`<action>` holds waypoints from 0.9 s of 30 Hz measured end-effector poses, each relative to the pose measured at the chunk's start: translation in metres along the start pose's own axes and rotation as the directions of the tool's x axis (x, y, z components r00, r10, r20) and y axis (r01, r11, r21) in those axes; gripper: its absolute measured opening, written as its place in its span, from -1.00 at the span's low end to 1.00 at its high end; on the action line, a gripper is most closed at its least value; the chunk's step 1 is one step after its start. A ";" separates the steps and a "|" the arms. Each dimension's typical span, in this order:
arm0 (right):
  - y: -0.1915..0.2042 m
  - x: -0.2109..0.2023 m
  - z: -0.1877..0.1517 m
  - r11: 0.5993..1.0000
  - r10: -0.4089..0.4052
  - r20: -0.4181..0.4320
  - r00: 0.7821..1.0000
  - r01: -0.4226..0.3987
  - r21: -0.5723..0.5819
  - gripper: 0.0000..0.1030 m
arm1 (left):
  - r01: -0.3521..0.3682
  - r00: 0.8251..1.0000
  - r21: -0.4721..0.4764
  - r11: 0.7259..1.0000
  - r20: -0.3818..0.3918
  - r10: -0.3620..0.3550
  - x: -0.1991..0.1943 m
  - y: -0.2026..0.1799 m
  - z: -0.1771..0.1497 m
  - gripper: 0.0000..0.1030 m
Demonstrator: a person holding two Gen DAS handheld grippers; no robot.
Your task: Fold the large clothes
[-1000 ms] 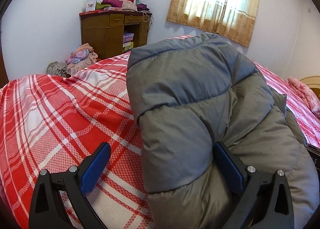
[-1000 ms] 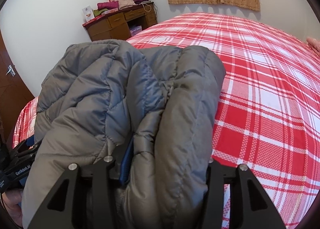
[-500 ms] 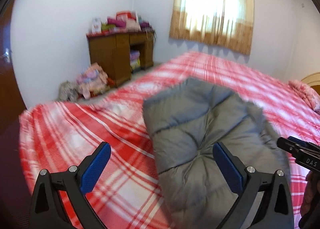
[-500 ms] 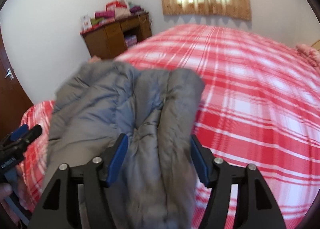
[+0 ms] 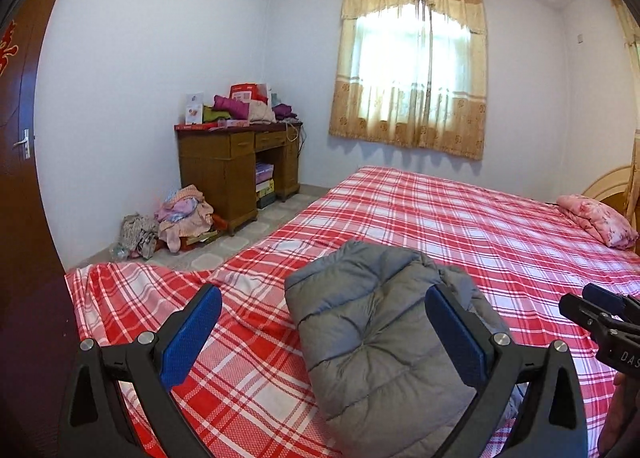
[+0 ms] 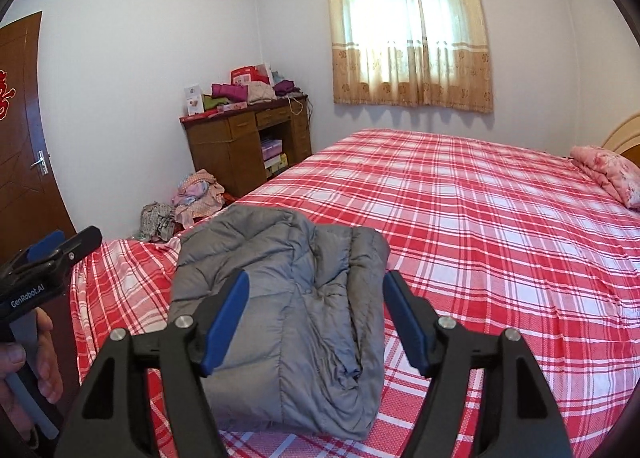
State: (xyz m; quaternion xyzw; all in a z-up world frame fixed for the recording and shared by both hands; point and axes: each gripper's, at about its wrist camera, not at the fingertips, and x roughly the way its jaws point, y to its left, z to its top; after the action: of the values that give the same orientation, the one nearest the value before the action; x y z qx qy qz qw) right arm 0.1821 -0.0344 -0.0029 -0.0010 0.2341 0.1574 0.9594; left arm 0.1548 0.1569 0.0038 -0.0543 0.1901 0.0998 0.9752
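Folded grey puffer jacket (image 6: 288, 298) lies on the plaid bed (image 6: 500, 217), 6 o'clock in both views. Left gripper (image 5: 324, 330) jaws apart, empty. Right gripper (image 6: 316, 322) jaws just been opening, apart, clear of jacket.

Bed (image 6: 500, 217) w/ red-white plaid sheet, folded grey puffer jacket (image 6: 288, 298) near foot, pink pillow (image 6: 608, 173) by headboard

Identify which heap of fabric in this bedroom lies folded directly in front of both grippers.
The grey puffer jacket, folded on the red plaid bed. The pink quilt sits by the headboard, another pile lies on the floor, and more clothes top the desk.
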 end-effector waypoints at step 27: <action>0.012 -0.010 -0.005 1.000 0.007 0.004 1.000 -0.006 -0.028 0.41 | -0.006 1.000 -0.006 1.000 -0.009 0.006 0.006 -0.001 -0.005 0.98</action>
State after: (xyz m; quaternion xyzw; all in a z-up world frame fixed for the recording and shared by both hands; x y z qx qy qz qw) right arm 0.1683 -0.0263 -0.0017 -0.0132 0.2301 0.1638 0.9592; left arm 0.1584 0.1564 -0.0033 -0.0571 0.1945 0.1031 0.9738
